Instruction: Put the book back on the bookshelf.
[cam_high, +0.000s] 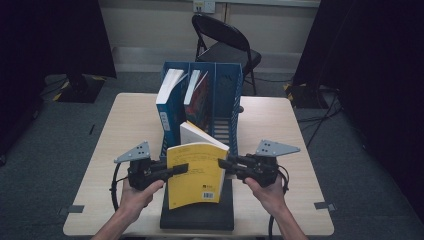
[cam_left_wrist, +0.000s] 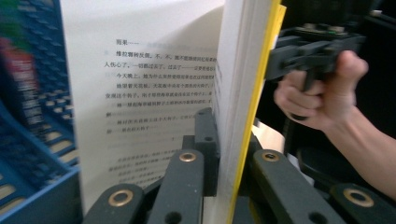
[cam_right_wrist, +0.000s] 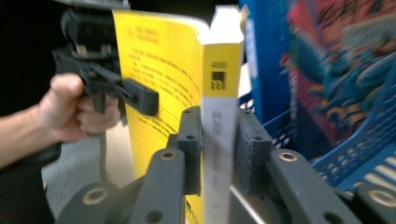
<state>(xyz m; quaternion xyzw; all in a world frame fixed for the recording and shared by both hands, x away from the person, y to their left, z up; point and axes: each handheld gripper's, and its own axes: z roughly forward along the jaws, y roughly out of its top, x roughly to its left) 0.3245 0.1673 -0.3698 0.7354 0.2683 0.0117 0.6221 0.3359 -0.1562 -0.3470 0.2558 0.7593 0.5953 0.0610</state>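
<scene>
Gripping the yellow book (cam_high: 195, 175) with my left claw (cam_high: 181, 169), jaws clamped tight on the page edge and back cover. My right claw (cam_high: 224, 163) is pinching the spine side, jaws nearly closed on it. I'm holding it upright above the worktop (cam_high: 100, 170), just in front of the blue file rack (cam_high: 227, 95).

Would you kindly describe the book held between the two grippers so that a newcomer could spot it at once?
Start at the blue file rack standing mid-table; just in front of it, toward the person, an upright paperback is held up. That is the yellow book, pinched by the left gripper and the right gripper. Its plain yellow cover with a barcode sets it apart from the blue book and the red book shelved in the rack.
</scene>
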